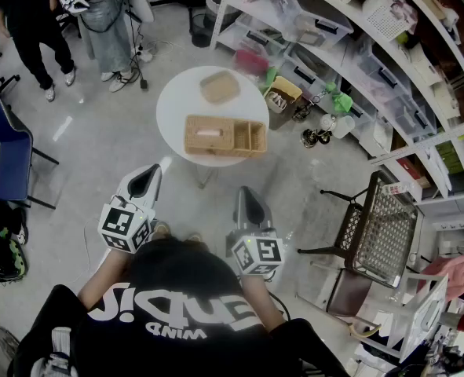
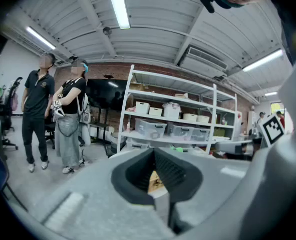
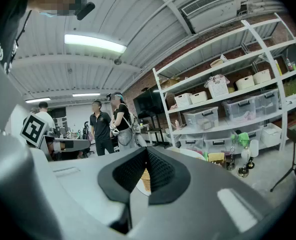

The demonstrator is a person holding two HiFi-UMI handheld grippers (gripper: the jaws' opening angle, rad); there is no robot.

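The only words I can read are on my own black shirt (image 1: 186,334): "WIND", upside down under larger white lettering that I can't make out. Each of my grippers has a cube with black-and-white square markers and no text.

I hold the left gripper (image 1: 147,173) and the right gripper (image 1: 244,195) close to my body, both pointing toward 12 o'clock. Each one's fingers are pressed together with nothing between them. The left gripper view (image 2: 155,160) and the right gripper view (image 3: 146,164) show the ribbed black pads meeting in a seam.

The one woven tissue box (image 1: 225,136) sits near the 6 o'clock edge of the one round white table (image 1: 177,104), well away from my fingers at 12 o'clock. It has a white sheet in its slot and an open compartment on its 3 o'clock end. A sliver of its weave shows just above each gripper's closed tips (the rest is behind the pads).

One flat woven lid (image 1: 220,86) lies apart from the box, toward the table's 12 o'clock side.

Two people (image 1: 27,22) stand at 11 o'clock. One mesh chair (image 1: 385,230) is at 3 o'clock and one blue chair (image 1: 4,155) at 9 o'clock. White shelving (image 1: 357,45) with clear bins runs from 1 to 3 o'clock.
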